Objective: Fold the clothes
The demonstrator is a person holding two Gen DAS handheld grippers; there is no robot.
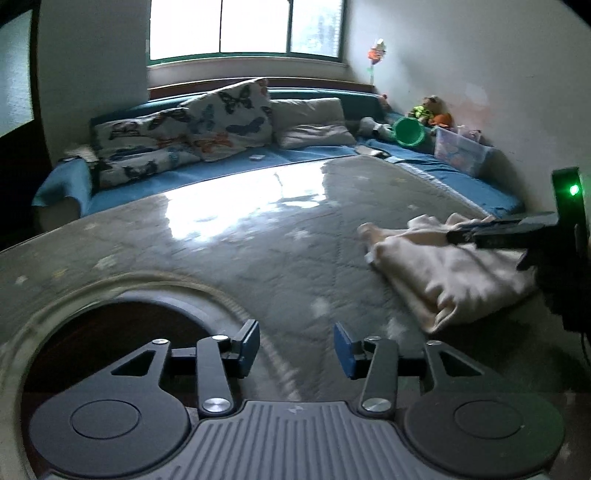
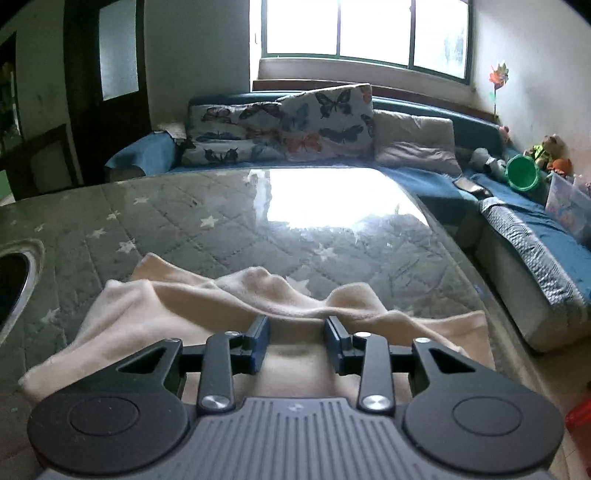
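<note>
- Cream cloth (image 2: 236,317): lies crumpled and partly folded on the grey star-patterned worktop (image 2: 184,229), on its near right portion; a rumpled ridge runs across its middle.
- Right gripper (image 2: 296,345): sits directly over the cloth. The blue-padded fingers (image 2: 258,341) stand apart, with a moderate gap, at the near side of the ridge. Cloth shows between and beneath them; nothing is pinched. Whether the tips touch the fabric cannot be told.
- Left gripper (image 1: 296,349): positioned over bare worktop, fingers (image 1: 248,347) spread wide and holding nothing. The cloth lies well to its right and ahead, clear of both pads.
- In the left wrist view, the right gripper's dark fingers reach across the top of the cloth from the right edge.
- A round hole (image 1: 110,332) in the worktop lies just left of the left gripper.
- Background: blue sofa (image 2: 424,177) with butterfly cushions (image 2: 325,122) beyond the worktop, beneath a window (image 2: 365,29).
</note>
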